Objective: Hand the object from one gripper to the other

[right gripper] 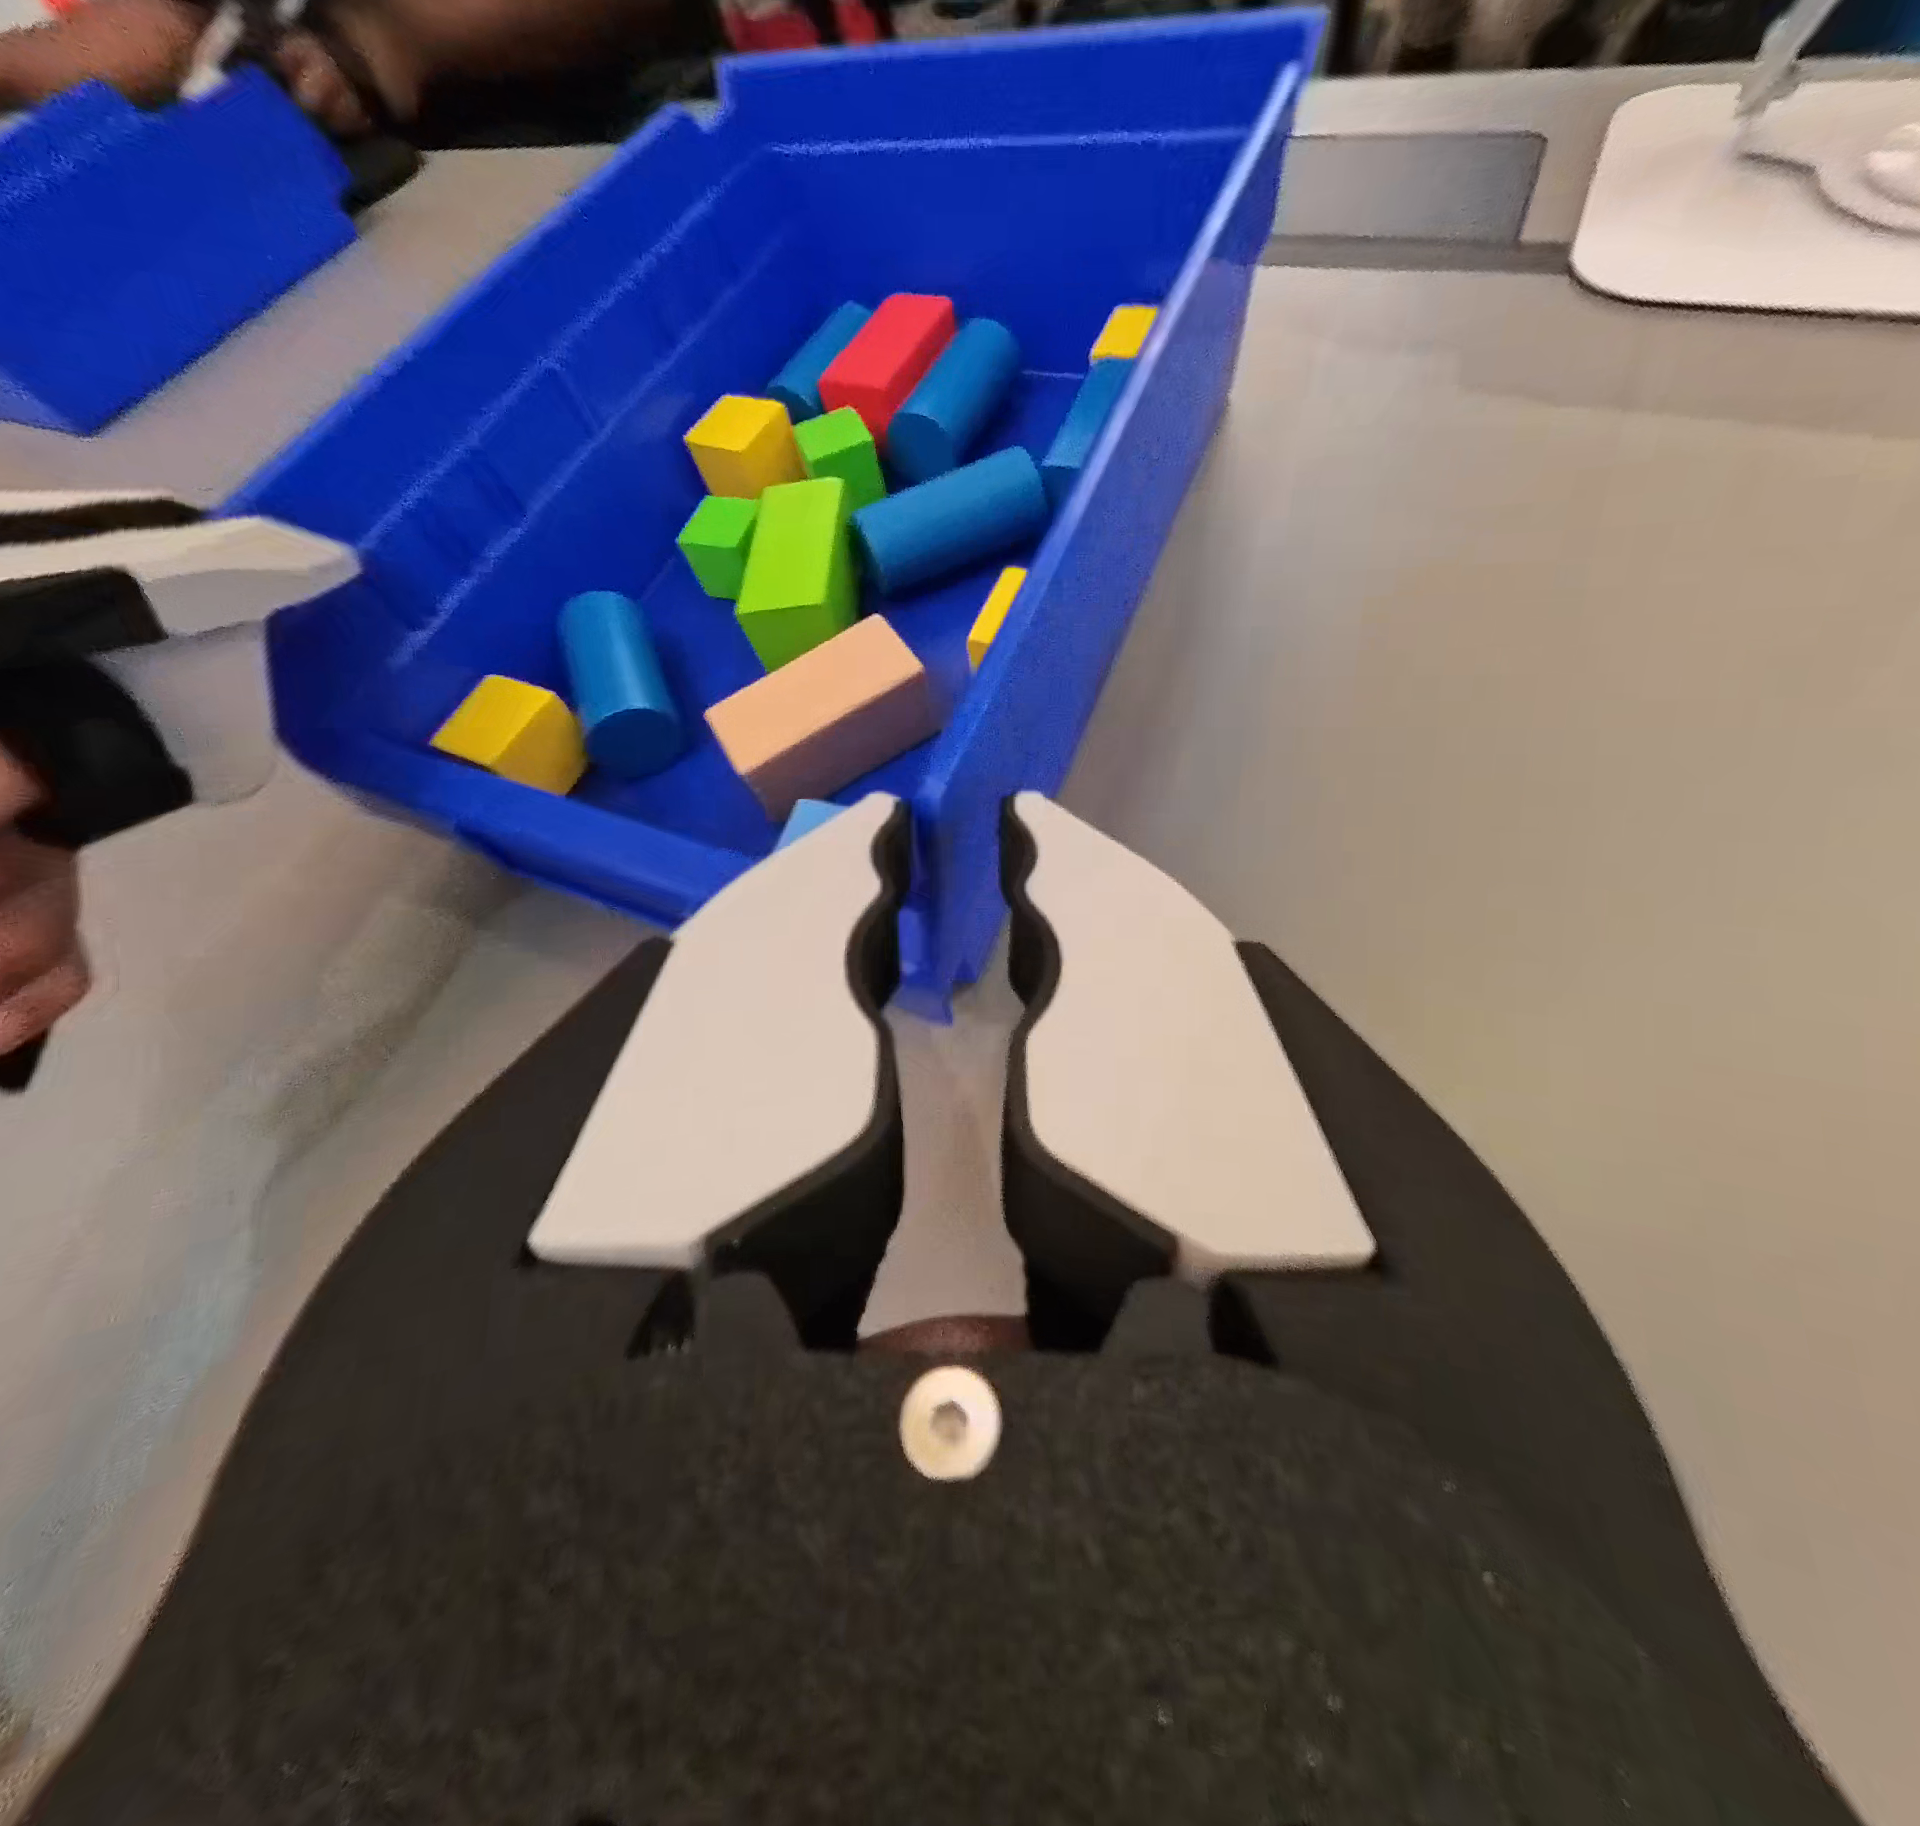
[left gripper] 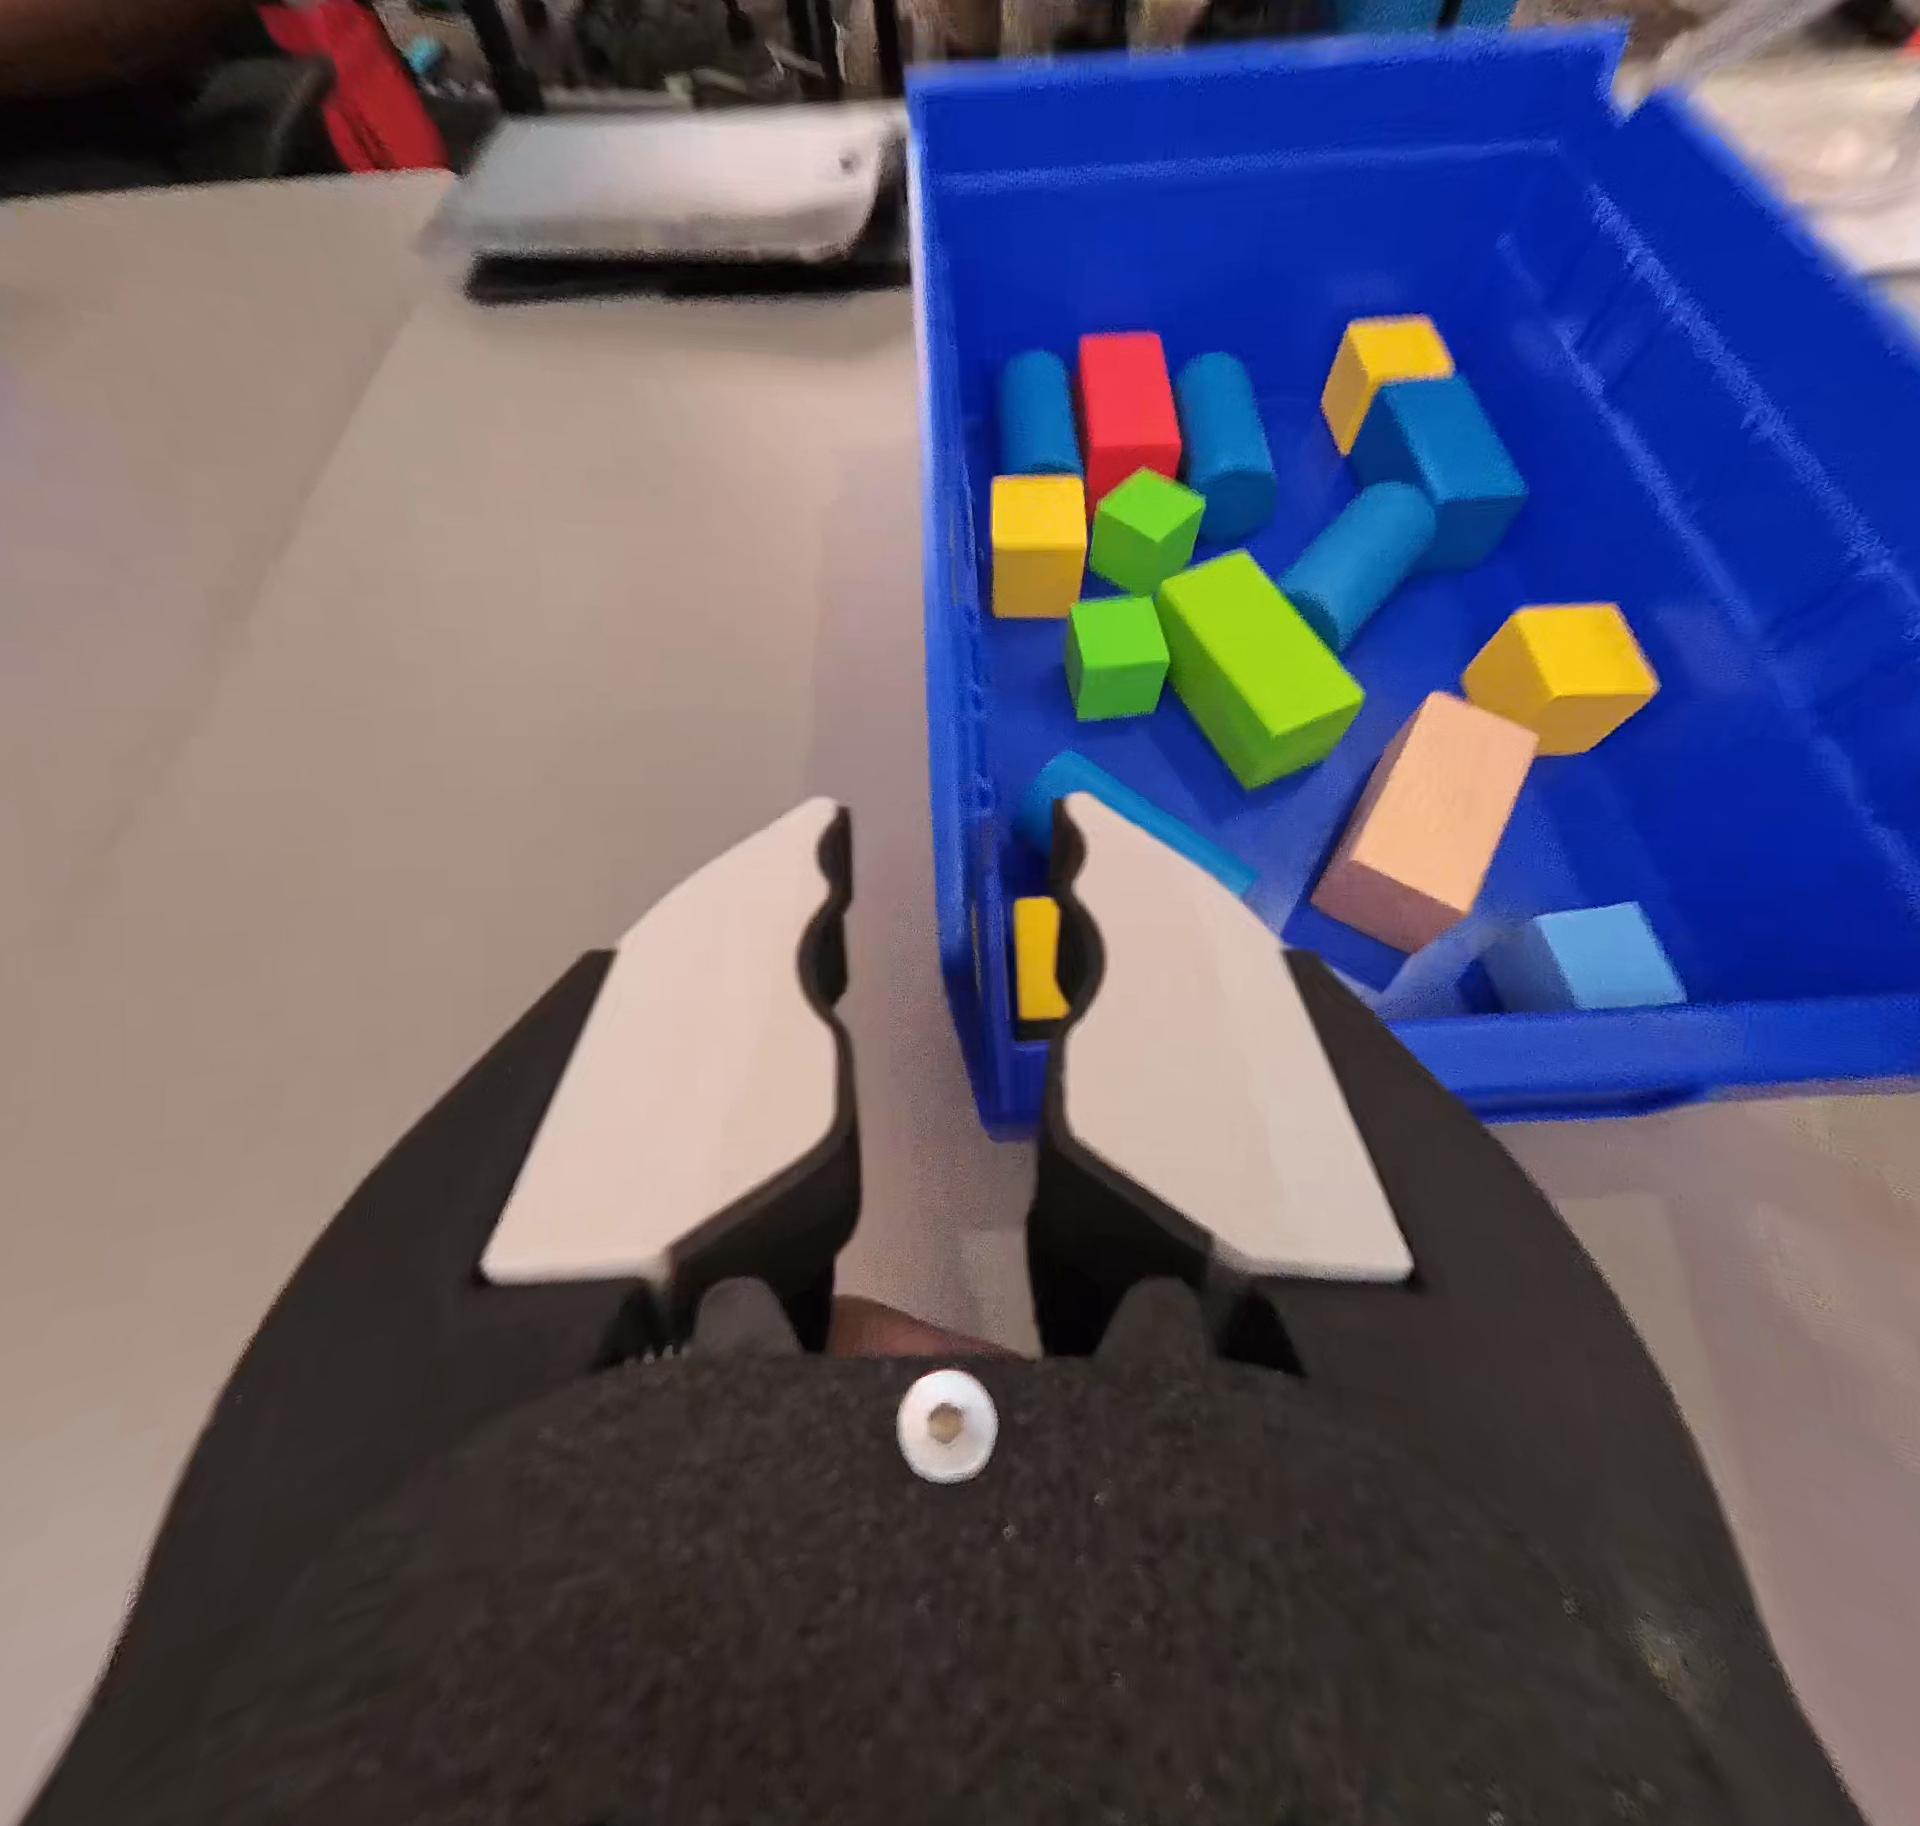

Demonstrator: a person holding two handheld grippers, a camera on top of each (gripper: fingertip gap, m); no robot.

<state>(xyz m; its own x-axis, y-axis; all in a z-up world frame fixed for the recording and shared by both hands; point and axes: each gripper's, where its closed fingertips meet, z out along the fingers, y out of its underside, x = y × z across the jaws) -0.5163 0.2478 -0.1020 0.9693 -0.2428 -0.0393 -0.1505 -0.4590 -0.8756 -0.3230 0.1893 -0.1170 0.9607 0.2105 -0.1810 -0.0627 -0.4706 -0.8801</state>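
A blue plastic bin (left gripper: pixel 1247 218) stands on the grey table and holds several coloured wooden blocks, among them a red one (left gripper: pixel 1127 405), a long green one (left gripper: pixel 1257 664) and a tan one (left gripper: pixel 1429 820). My left gripper (left gripper: pixel 951 820) is open and empty, with its fingertips on either side of the bin's left wall near the front corner. In the right wrist view the bin (right gripper: pixel 1143 529) is slightly tilted. My right gripper (right gripper: pixel 954 815) is shut on the bin's near right wall at the corner. The left gripper (right gripper: pixel 223 633) shows there by the bin's left corner.
A second blue bin (right gripper: pixel 156 238) sits at the far left with a person's hand by it. A white stand base (right gripper: pixel 1745 207) is at the back right. A grey flat device (left gripper: pixel 675 187) lies behind the bin. A hand (right gripper: pixel 31 924) holds the left gripper.
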